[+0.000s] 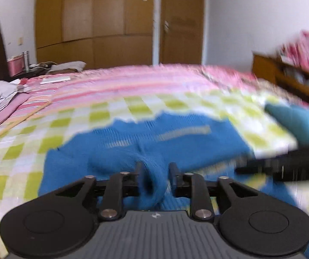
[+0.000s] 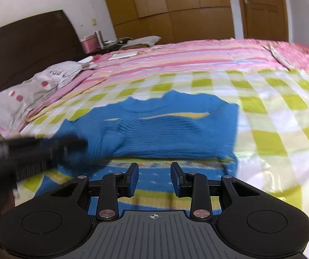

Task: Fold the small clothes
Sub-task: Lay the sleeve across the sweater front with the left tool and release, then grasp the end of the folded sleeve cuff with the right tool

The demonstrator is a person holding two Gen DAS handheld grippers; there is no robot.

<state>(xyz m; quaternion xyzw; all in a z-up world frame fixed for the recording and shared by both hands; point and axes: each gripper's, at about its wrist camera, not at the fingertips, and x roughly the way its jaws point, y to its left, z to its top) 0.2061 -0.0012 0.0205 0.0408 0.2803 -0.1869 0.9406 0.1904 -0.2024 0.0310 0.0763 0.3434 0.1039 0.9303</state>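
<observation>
Two tools: left tool [image 1: 154, 173] pinches blue sweater [image 1: 186, 144]; right tool [image 2: 154, 178] gapes over it.

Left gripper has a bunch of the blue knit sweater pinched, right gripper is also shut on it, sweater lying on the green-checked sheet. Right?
Not quite. The right gripper is open: in the right wrist view its jaws stand apart with nothing between them, above the blue knit sweater. The rest holds: the left gripper pinches a bunch of the sweater, which lies on the green-and-white checked sheet.
</observation>
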